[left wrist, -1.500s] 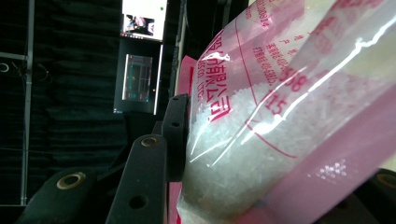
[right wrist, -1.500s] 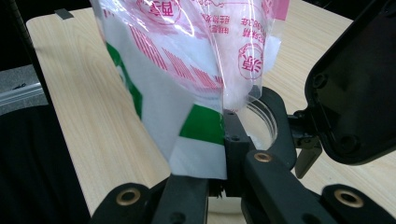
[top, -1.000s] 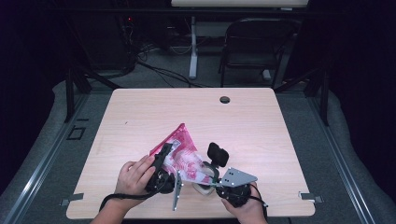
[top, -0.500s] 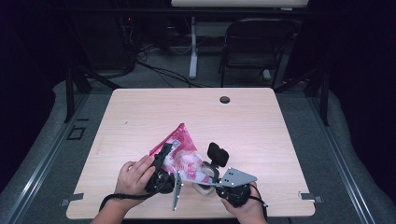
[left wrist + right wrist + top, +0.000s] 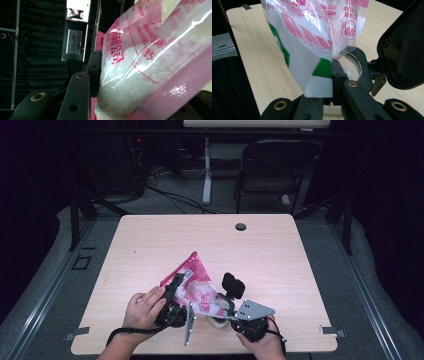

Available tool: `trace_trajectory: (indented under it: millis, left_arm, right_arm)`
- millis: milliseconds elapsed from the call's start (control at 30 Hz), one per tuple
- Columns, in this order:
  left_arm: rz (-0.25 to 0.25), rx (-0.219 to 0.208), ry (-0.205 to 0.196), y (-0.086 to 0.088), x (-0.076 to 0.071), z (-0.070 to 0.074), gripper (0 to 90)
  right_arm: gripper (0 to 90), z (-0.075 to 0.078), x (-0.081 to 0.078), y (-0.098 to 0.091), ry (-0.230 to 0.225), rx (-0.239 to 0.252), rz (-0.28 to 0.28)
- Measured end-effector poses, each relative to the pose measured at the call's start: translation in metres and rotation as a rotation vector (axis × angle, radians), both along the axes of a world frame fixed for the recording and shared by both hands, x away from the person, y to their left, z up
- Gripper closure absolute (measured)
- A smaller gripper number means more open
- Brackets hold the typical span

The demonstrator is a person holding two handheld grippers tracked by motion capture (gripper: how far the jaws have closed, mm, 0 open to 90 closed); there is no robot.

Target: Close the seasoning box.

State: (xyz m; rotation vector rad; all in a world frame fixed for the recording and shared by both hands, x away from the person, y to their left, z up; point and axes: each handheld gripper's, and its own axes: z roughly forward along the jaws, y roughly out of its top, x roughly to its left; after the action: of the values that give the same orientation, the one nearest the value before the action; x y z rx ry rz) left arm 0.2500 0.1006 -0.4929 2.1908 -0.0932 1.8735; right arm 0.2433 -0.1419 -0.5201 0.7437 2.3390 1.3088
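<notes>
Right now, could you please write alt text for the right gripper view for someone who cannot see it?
A pink-printed clear plastic bag of white granules hangs tilted over a small clear container, its lower corner pinched in the right gripper. A black hinged lid stands open at right above the light wooden table.

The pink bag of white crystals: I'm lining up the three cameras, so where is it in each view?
High view: pink bag lies low centre, between the two grippers.
Left gripper view: the bag takes the right side, against the black jaw.
Right gripper view: the bag hangs top centre, above the jaws.
Shared landmark: its red printing.
</notes>
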Motion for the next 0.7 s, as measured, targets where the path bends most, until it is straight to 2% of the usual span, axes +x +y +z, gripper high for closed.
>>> trace_trajectory:
  millis: [700]
  left_arm:
    - [0.004,-0.005,0.010,0.0003,-0.0002,0.0004,68.2]
  right_arm:
    - [89.4,-0.0002,-0.0002,0.0005,0.001,0.002,0.000]
